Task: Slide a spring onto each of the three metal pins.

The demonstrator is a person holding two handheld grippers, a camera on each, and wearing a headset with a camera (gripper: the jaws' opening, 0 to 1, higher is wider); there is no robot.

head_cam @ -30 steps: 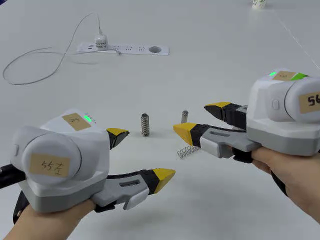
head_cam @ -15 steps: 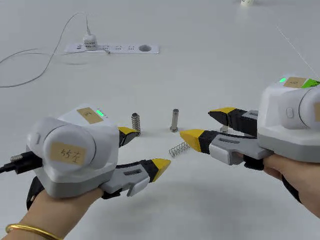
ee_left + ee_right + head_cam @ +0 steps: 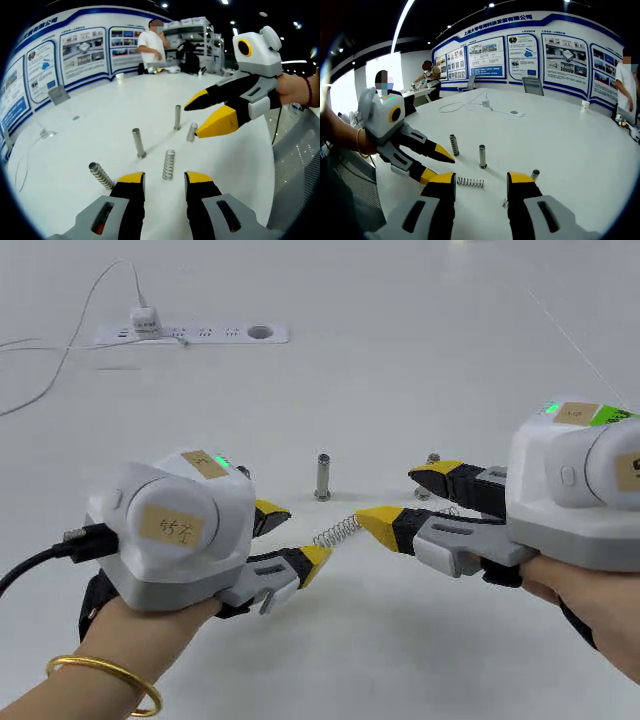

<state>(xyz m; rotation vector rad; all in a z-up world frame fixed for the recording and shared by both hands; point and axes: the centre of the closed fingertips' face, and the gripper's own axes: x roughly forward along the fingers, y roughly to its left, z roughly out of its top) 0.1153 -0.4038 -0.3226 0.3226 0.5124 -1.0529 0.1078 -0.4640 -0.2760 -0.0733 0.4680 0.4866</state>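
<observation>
**Loose spring waiting to be lifted by one end**

The small loose coil spring of bright wire [image 3: 337, 530] lies on its side on the white worktop [image 3: 400, 360], at the middle of the head view, between the tips of the two tools. Just above it in that view stands the bare upright grey metal pin [image 3: 323, 476]. In the right gripper view a second short grey metal pin [image 3: 535, 174] stands at lower right, and the grey pin already wearing a spring [image 3: 454, 145] stands left of centre.

The step in hand looks to be picking the spring up. It would go best pinched lightly across the coils near one end. That way the wire is not crushed and the free end can thread over the bare pin once it is turned upright and lined up.

The left hand-held gripper [image 3: 291, 535] is partly open and empty, its lower tip near the spring's left end. The right hand-held gripper [image 3: 404, 494] is spread wider and also holds nothing. Its lower tip is close against the spring's right end, but I cannot tell whether it touches.
</observation>
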